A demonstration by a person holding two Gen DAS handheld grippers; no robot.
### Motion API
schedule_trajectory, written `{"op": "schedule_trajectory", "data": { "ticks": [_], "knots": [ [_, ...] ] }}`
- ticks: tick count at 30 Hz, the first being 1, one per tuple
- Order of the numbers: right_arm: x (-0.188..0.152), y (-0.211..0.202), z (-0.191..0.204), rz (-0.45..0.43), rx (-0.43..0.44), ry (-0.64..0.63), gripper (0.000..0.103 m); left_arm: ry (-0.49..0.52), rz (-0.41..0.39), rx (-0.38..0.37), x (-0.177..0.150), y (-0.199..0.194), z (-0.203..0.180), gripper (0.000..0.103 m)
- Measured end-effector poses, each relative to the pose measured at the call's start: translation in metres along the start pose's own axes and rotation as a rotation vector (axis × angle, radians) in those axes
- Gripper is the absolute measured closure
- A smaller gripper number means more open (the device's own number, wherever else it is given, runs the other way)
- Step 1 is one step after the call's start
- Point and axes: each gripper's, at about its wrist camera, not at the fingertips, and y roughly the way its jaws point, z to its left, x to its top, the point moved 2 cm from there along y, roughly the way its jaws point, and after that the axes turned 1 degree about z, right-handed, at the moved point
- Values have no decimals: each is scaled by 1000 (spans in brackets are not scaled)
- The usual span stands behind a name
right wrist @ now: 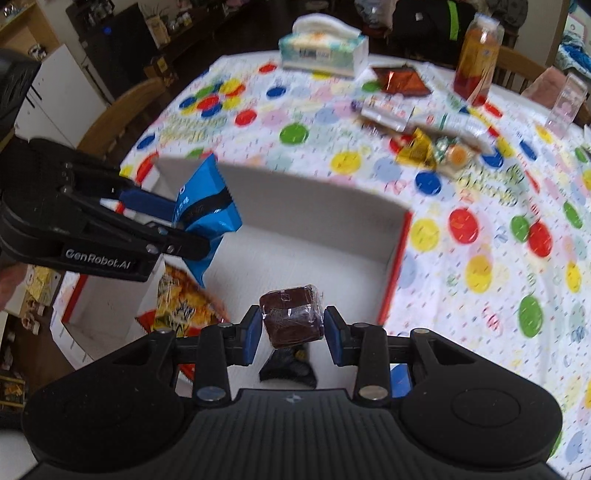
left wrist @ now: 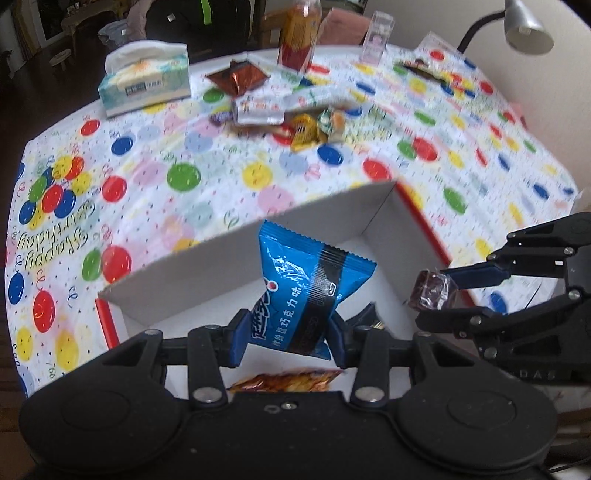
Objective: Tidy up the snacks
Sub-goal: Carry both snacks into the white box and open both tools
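Blue snack packet (left wrist: 310, 291): gripped by left tool (left wrist: 288, 338), above white box (left wrist: 207, 266) | brown wrapped cube (right wrist: 291, 315): pinched in right tool (right wrist: 290, 334), over box | loose snacks (left wrist: 295, 118): far side of worktop (left wrist: 155, 173)

**Headcount, table edition**

Two grippers: left gripper (left wrist: 288, 332) and right gripper (right wrist: 291, 328). One box (left wrist: 207, 266). Four snacks in or over it: one blue packet (left wrist: 306, 288), one brown cube (right wrist: 291, 317), one orange packet (right wrist: 177, 299), one dark packet (right wrist: 288, 369). From 11 to 1 o'clock: one tissue pack (left wrist: 147, 81), one foil bag (left wrist: 238, 75), one bottle (left wrist: 299, 33), one clear case (left wrist: 376, 37), one lamp (left wrist: 528, 26). The loose pile (left wrist: 288, 118) at 12 is too blurry to count.
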Motion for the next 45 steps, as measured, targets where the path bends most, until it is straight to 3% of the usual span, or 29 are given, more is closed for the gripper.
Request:
{"op": "schedule_trajectory", "data": {
  "ticks": [12,29,31,35,40,42,45],
  "knots": [
    [-28,45,17,108,14,13,67,40,91,40,-3,42,0,62],
    [-30,57,19,129,-5,35,66,50,172,40,-9,75,-6,60],
    [-30,56,18,128,-7,39,66,43,167,32,-10,74,-6,56],
    [-29,52,18,116,-15,42,66,40,139,33,-11,68,-7,34],
    [-26,41,18,82,-14,54,58,29,112,17,-12,60,-6,31],
    [-26,36,18,64,-21,55,48,22,98,15,-12,55,-6,28],
    [-26,28,18,49,-25,64,47,22,72,9,-13,47,-6,23]
  ]
}}
